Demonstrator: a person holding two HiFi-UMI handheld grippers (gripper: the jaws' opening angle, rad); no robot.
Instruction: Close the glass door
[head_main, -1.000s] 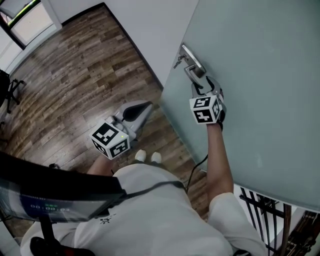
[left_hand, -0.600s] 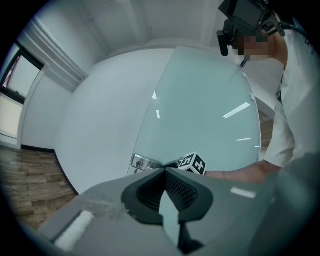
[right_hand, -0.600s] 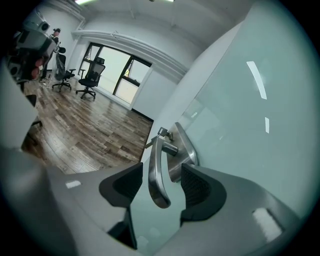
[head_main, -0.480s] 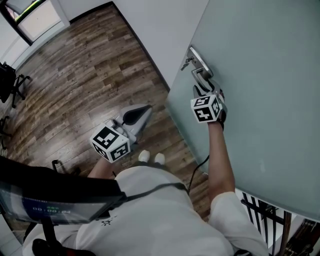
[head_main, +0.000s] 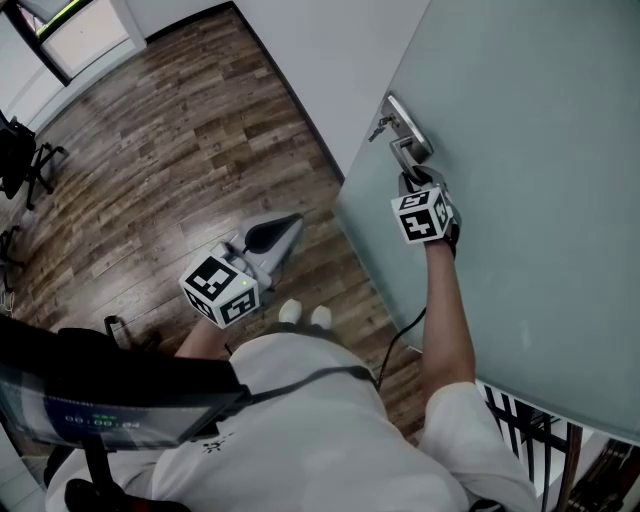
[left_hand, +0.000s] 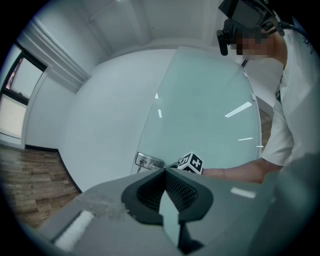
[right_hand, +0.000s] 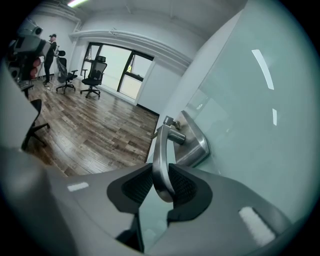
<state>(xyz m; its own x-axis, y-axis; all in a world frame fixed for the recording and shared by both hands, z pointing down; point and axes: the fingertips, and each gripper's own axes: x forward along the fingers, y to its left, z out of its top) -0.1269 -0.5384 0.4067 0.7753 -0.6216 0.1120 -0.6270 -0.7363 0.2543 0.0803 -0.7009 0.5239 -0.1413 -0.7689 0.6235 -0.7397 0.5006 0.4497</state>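
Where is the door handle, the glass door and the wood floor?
door handle (right_hand: 159, 165): right gripper view, on its metal lever.
glass door (head_main: 540, 150): head view, on the frosted pane.
wood floor (head_main: 150, 150): head view, on bare planks.

- Right gripper (head_main: 414, 182) sits at the end of an outstretched bare forearm (head_main: 446, 300), tilted downward. Its jaws have just been closing and clasp the door handle (right_hand: 161, 155) from both sides.
- Left gripper (head_main: 290, 225) is held low beside the waist, pointing about level, jaws together with nothing between them.
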